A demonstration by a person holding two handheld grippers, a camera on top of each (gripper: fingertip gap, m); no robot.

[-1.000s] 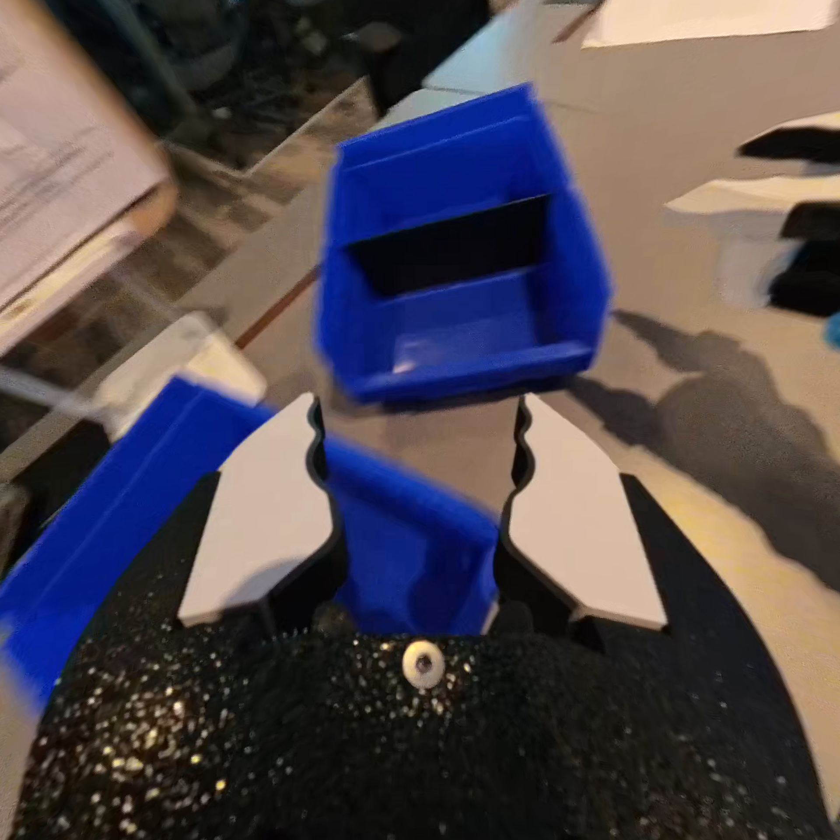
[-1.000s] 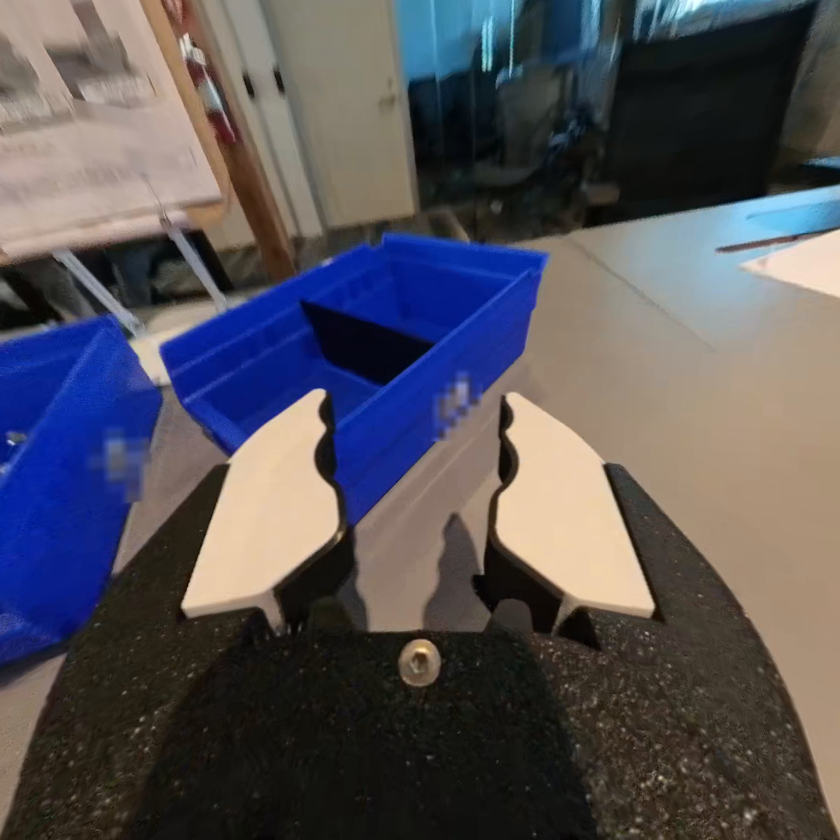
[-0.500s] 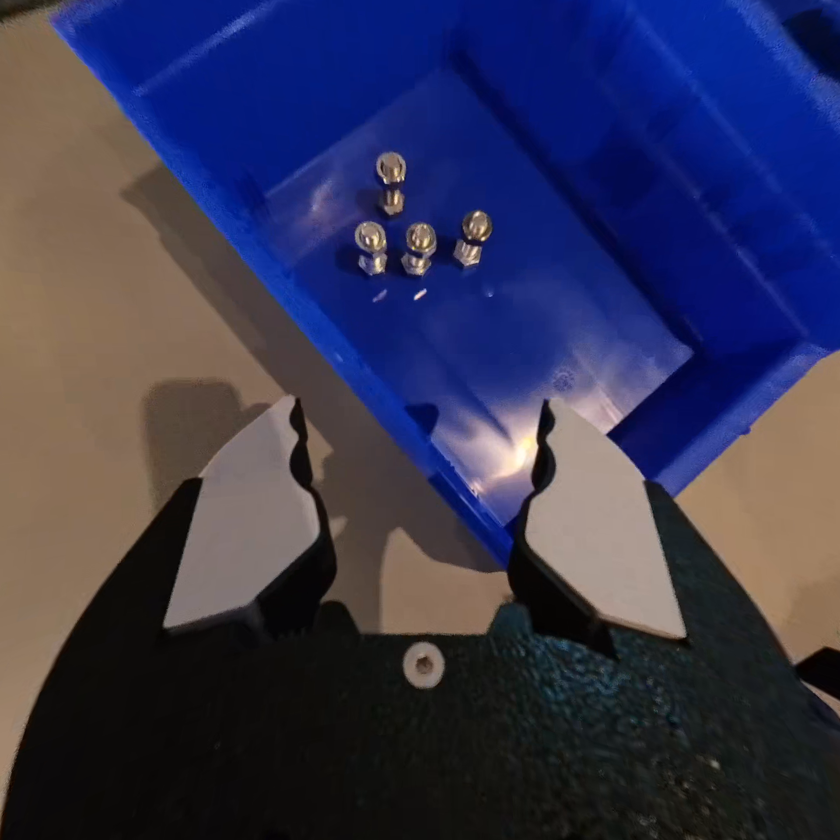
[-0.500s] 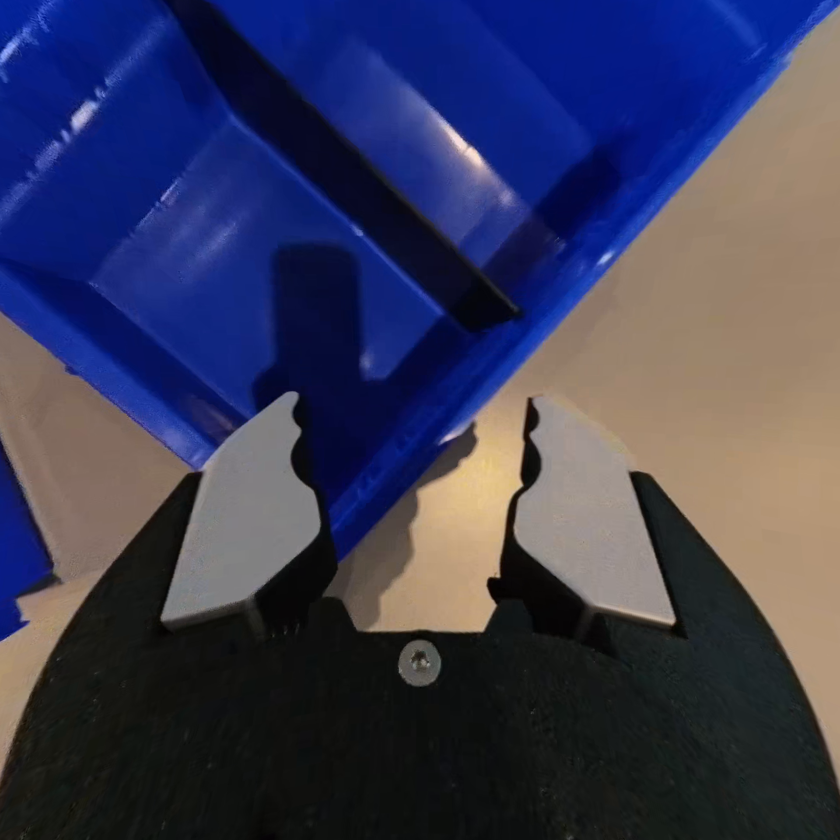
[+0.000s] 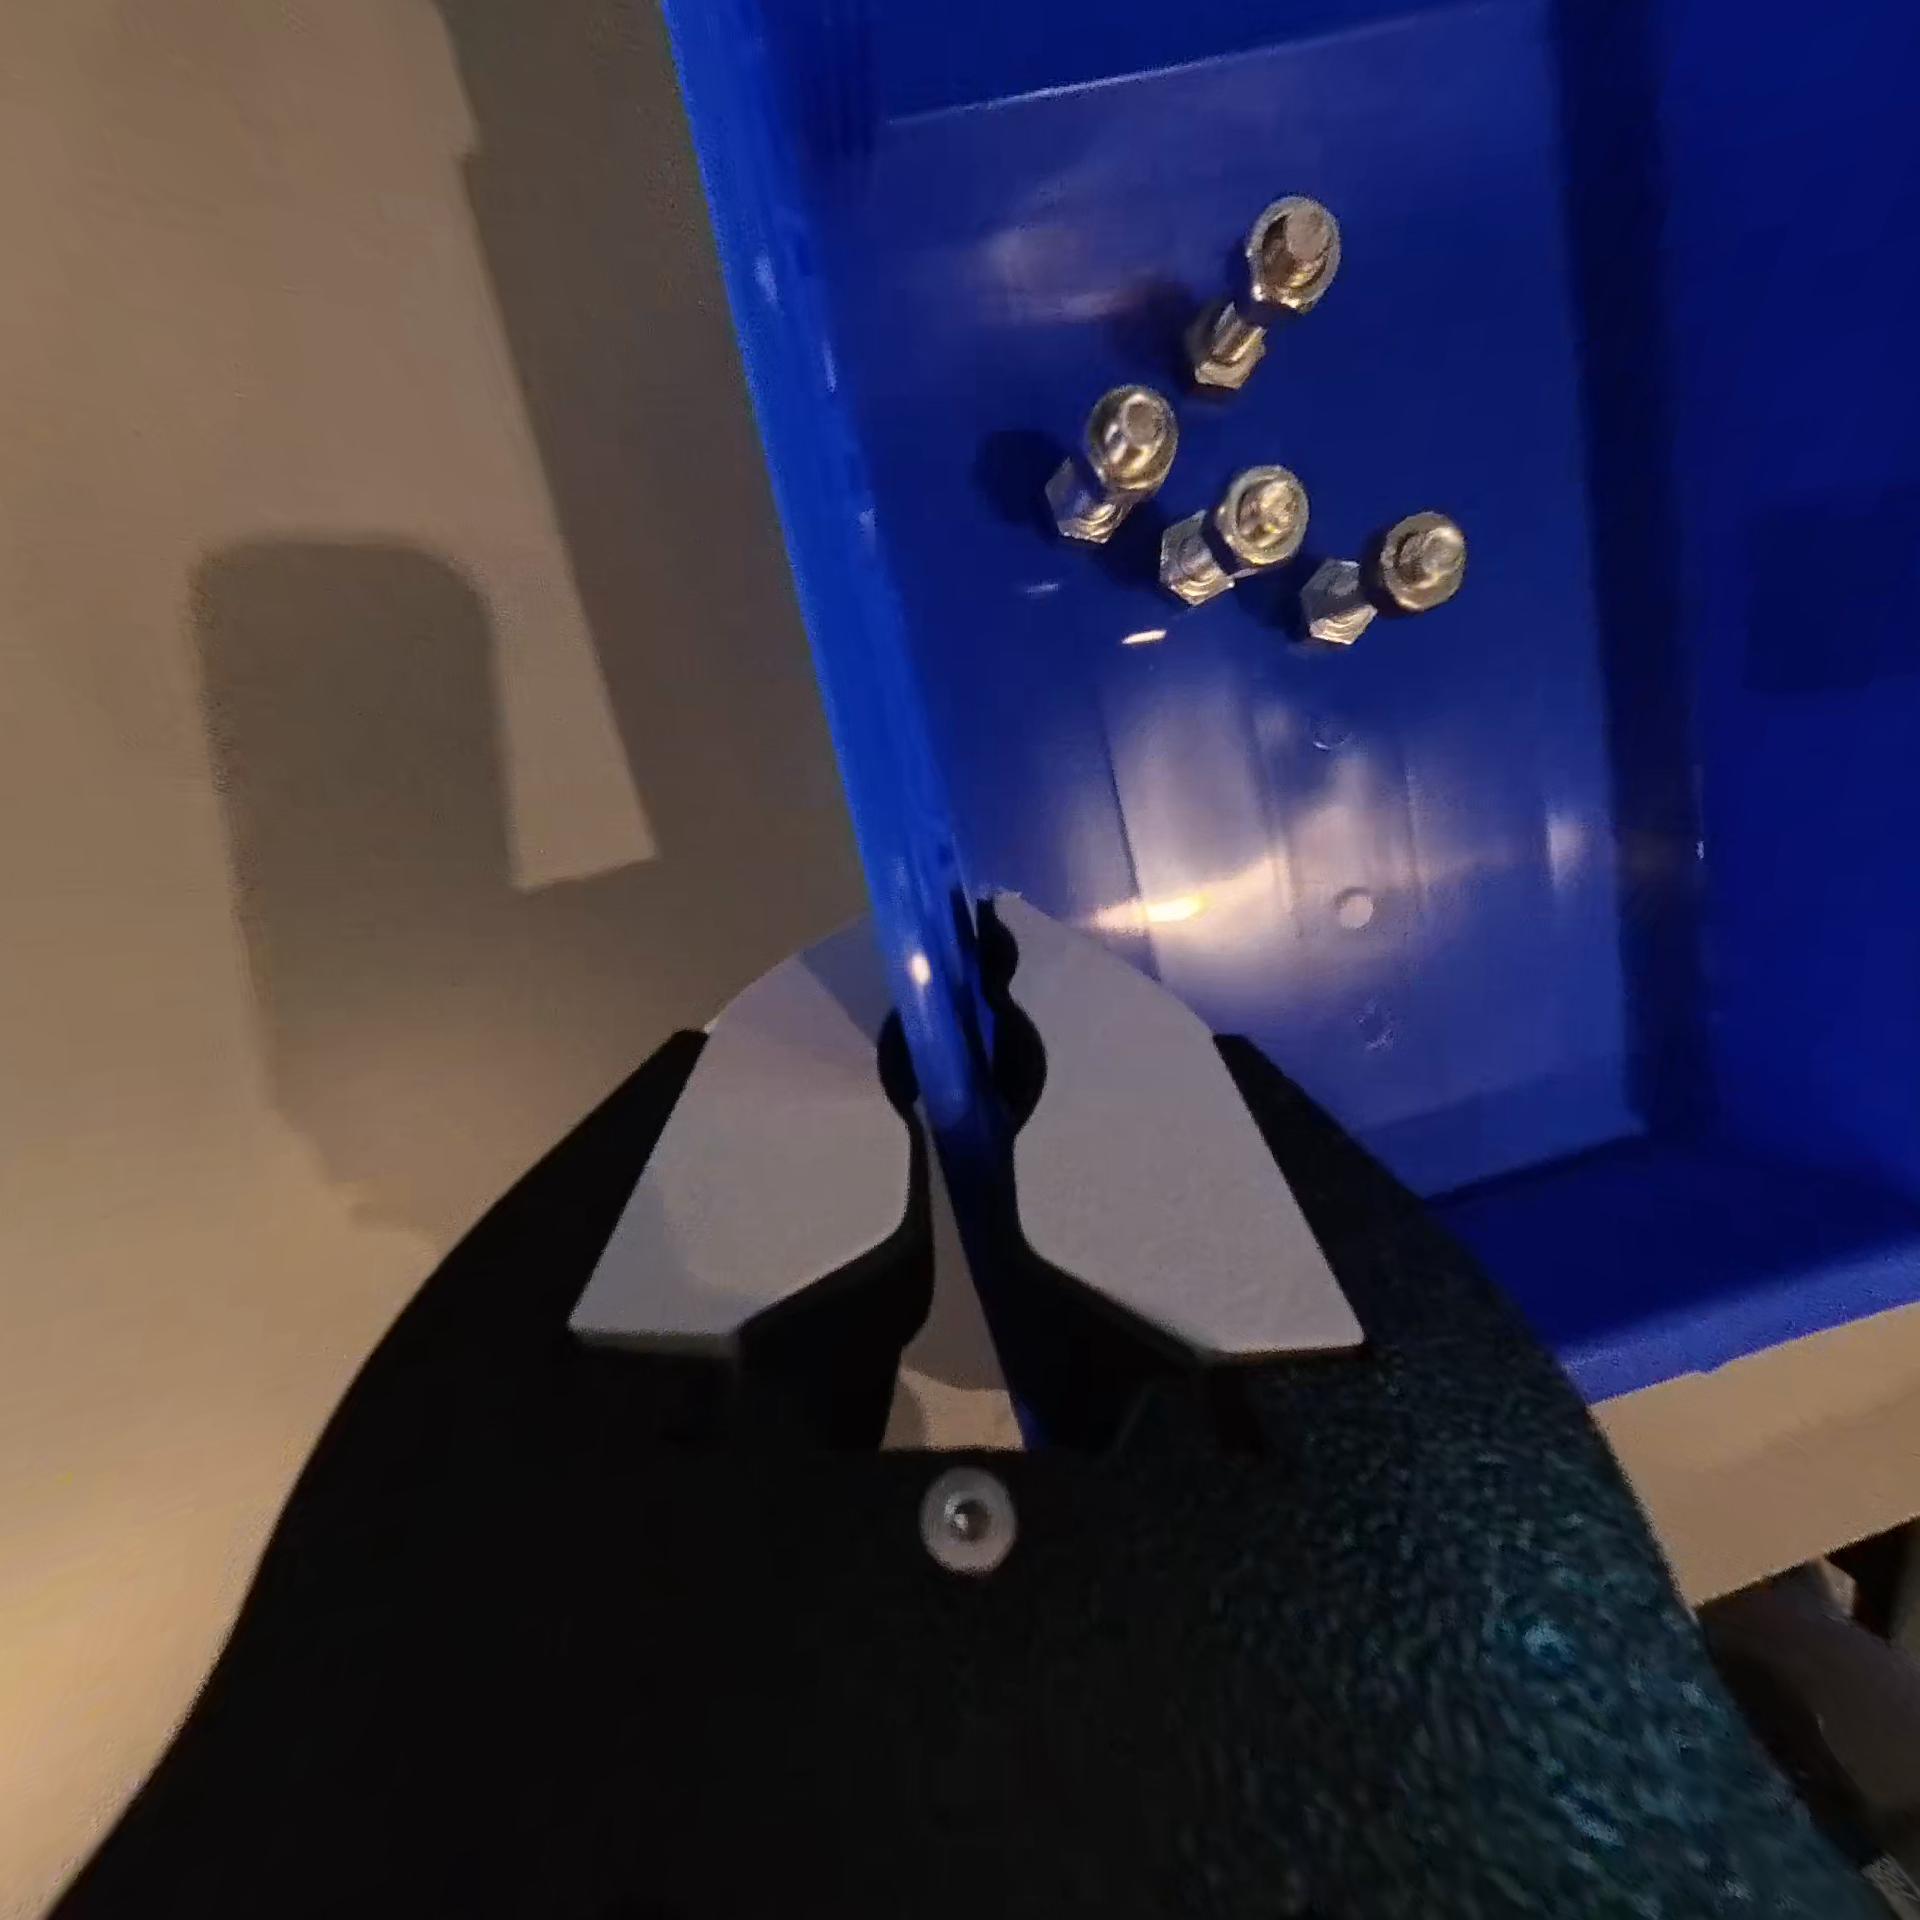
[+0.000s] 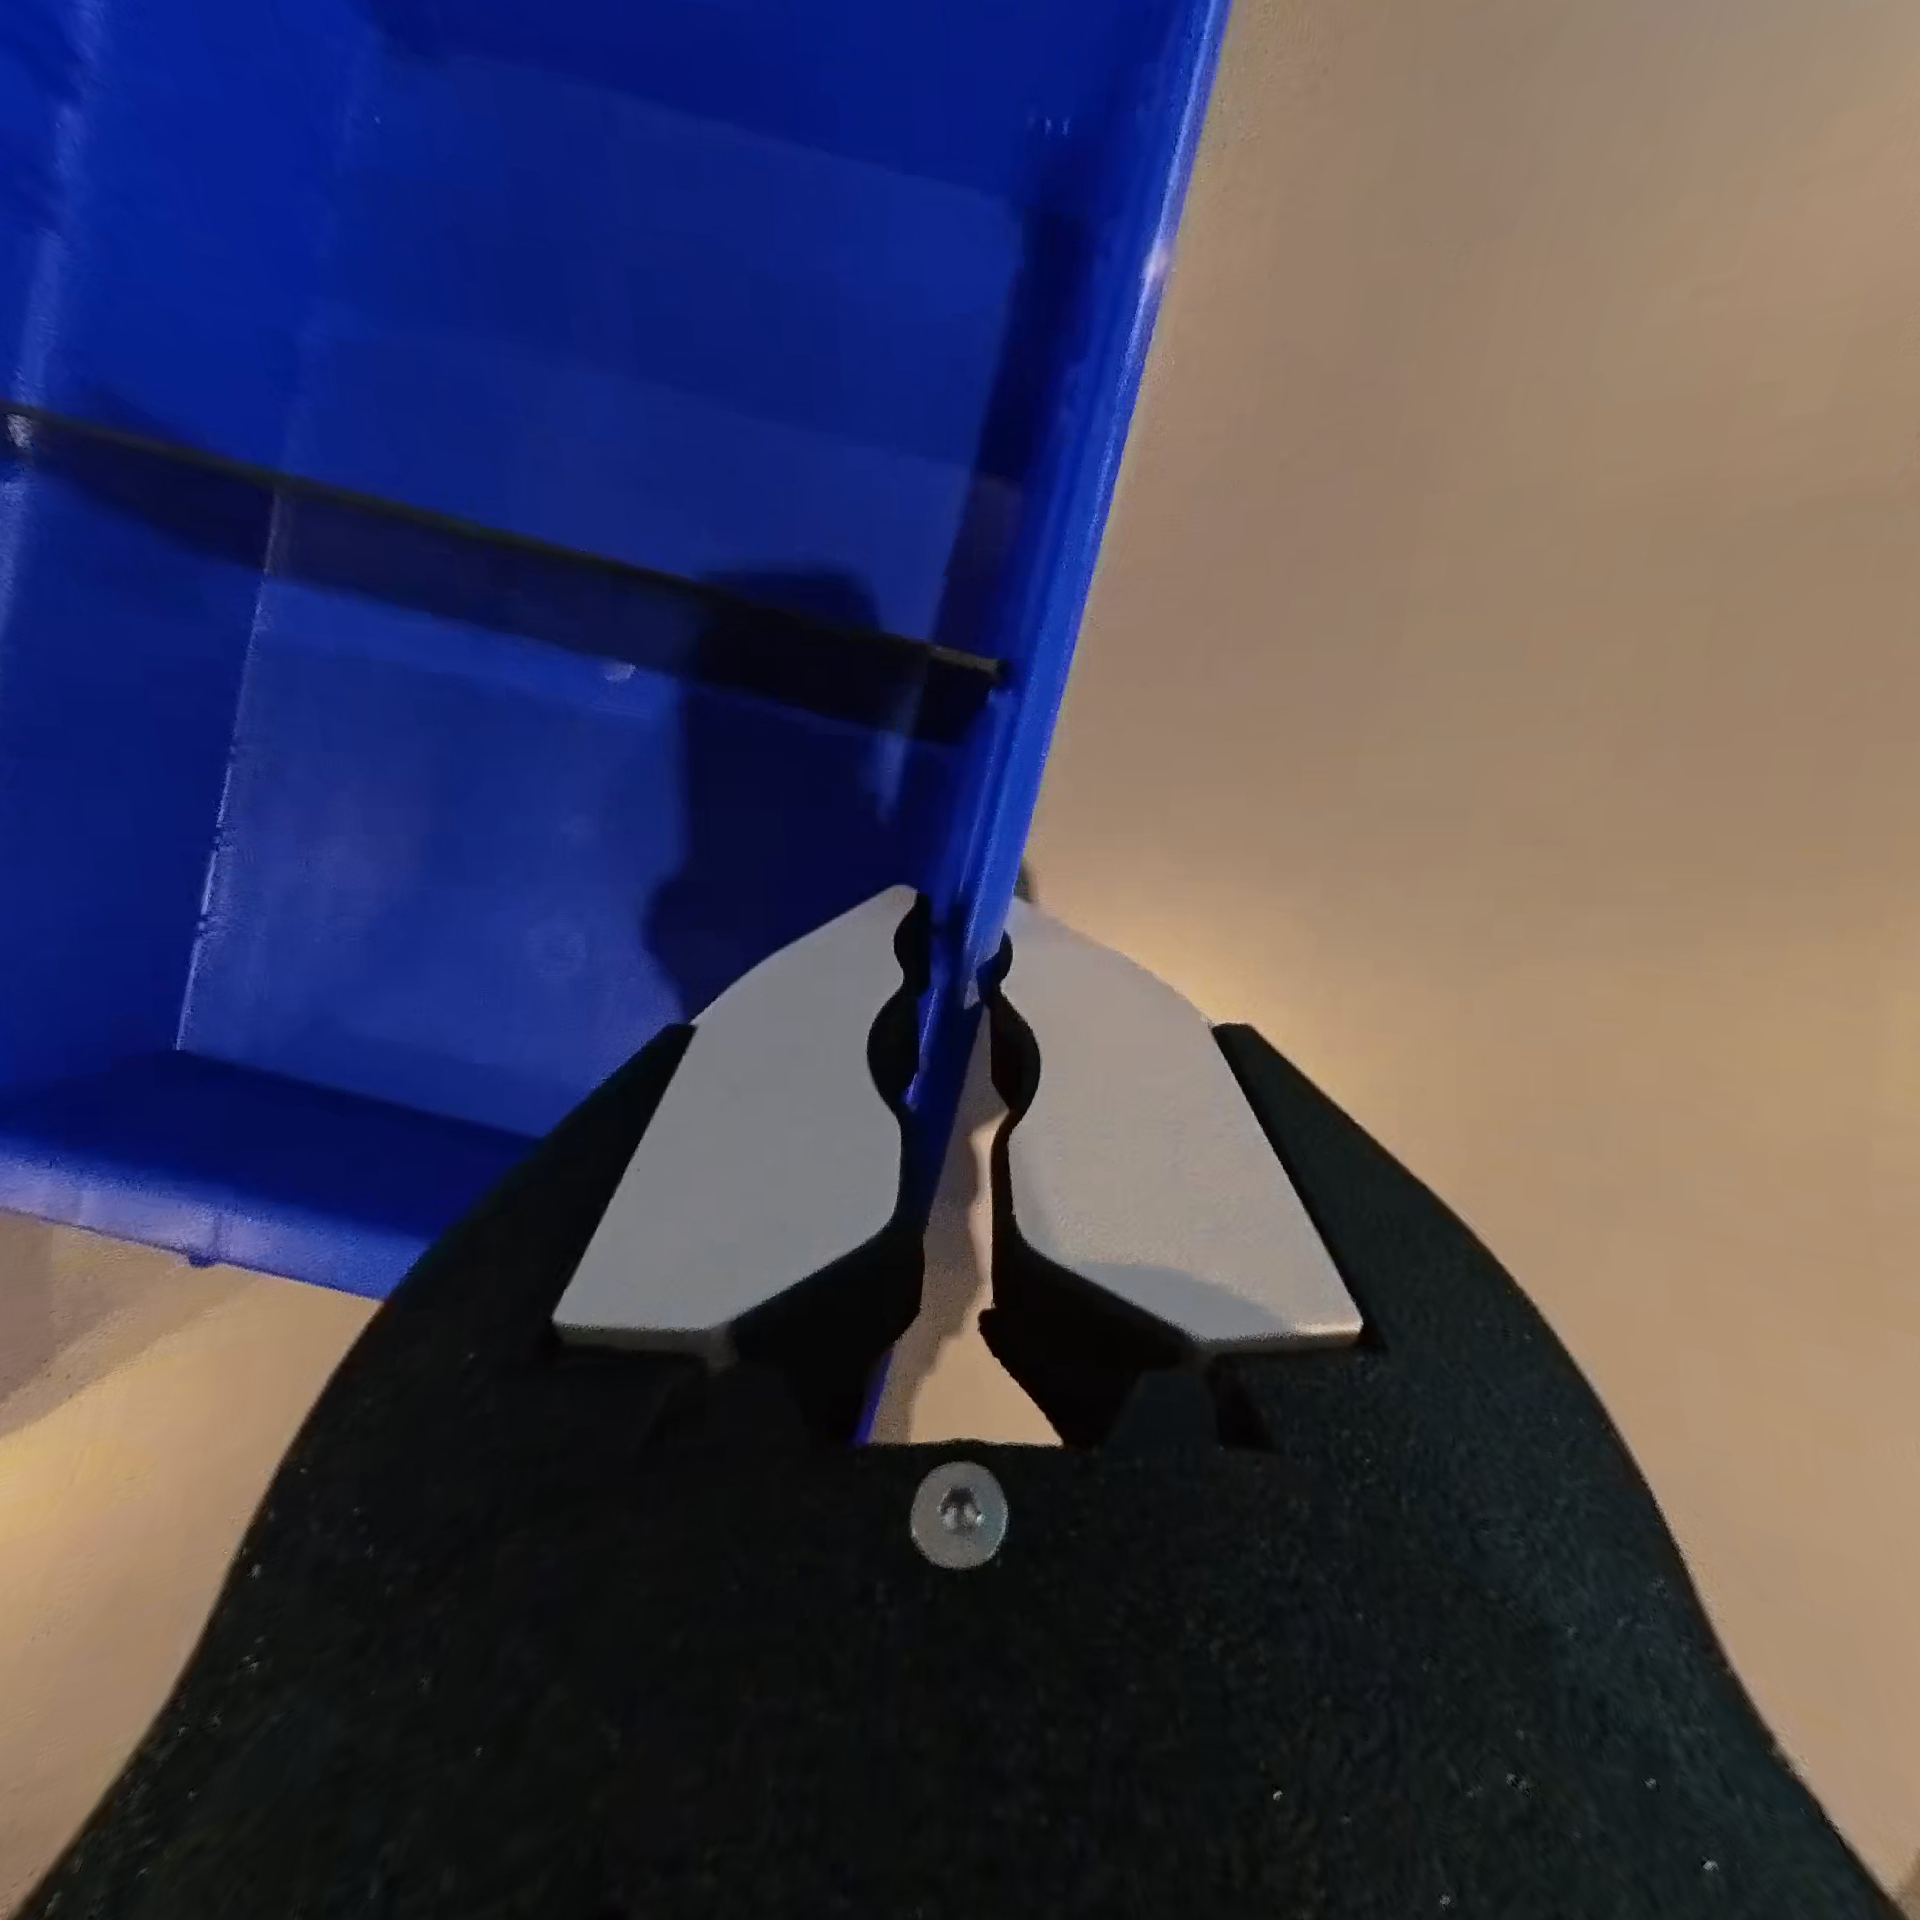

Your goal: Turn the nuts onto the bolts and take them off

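Note:
In the left wrist view, several silver bolts with nuts on them [image 5: 1247,436] lie on the floor of a blue bin [image 5: 1766,520]. My left gripper [image 5: 951,935] is shut on the bin's left side wall [image 5: 831,520], one finger outside and one inside. In the right wrist view, my right gripper [image 6: 961,925] is shut on the right side wall [image 6: 1101,468] of a second blue bin [image 6: 520,260]. A black divider [image 6: 468,561] crosses that bin; the compartments I can see hold nothing.
Both bins stand on a beige-grey table [image 5: 312,312], which also shows in the right wrist view [image 6: 1558,520]. Shadows of the grippers fall on the table left of the first bin. The table's edge [image 5: 1766,1558] shows at the lower right in the left wrist view.
Both grippers dropped from above the bins onto their side walls and went from open to shut on them. The views turned from across the table to looking down.

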